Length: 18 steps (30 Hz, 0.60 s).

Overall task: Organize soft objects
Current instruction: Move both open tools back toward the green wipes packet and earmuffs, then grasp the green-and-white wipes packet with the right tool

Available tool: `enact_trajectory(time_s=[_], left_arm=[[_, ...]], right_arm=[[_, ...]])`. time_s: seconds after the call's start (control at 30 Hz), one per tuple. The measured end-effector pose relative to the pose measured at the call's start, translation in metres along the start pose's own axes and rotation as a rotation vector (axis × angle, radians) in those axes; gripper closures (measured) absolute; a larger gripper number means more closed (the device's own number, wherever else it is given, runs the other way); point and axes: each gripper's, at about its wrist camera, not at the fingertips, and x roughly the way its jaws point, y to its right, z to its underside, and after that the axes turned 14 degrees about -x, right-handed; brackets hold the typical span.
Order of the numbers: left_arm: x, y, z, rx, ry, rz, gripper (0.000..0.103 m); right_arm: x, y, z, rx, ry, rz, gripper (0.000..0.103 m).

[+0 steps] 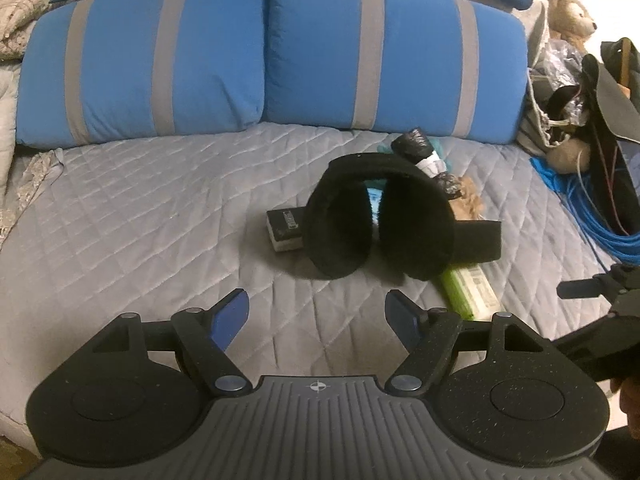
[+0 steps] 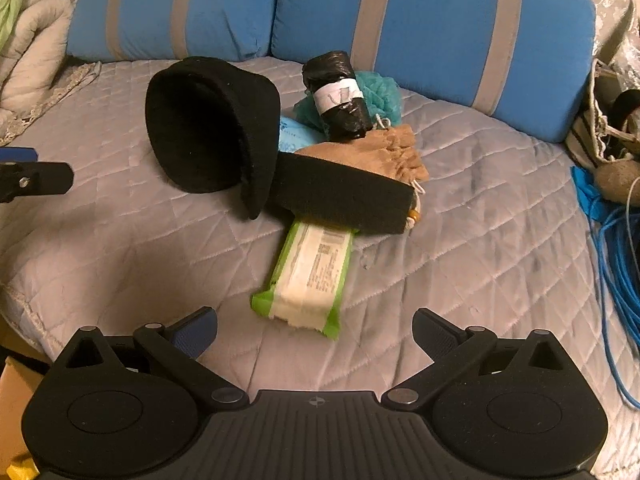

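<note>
A pile of soft things lies on the grey quilted bed (image 1: 140,220). Black earmuffs (image 1: 380,220) (image 2: 208,136) stand in front, with a black foam block (image 1: 478,242) (image 2: 344,196) beside them. A green wipes pack (image 2: 308,276) (image 1: 470,290) lies nearest. Behind are a black roll with a white band (image 2: 340,98) (image 1: 420,152), a teal mesh puff (image 2: 380,96), a tan pouch (image 2: 396,152) and a small black-and-white sponge (image 1: 286,230). My left gripper (image 1: 318,312) is open, short of the earmuffs. My right gripper (image 2: 314,328) is open just before the wipes pack, empty.
Two blue pillows with grey stripes (image 1: 140,64) (image 1: 396,52) line the back of the bed. A teddy bear (image 1: 570,12), a bag of clutter (image 1: 560,92) and coiled blue cable (image 2: 616,272) crowd the right side. Rumpled bedding (image 2: 28,52) lies at left.
</note>
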Motion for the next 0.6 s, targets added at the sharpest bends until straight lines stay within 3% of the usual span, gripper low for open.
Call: enact_trajectory(time_s=[0.6], left_arm=[[0.004, 0.0, -0.006, 0.001, 0.021, -0.034, 0.028]], right_arm=[[0.069, 0.0, -0.035, 0.007, -0.029, 0.061, 0.001]])
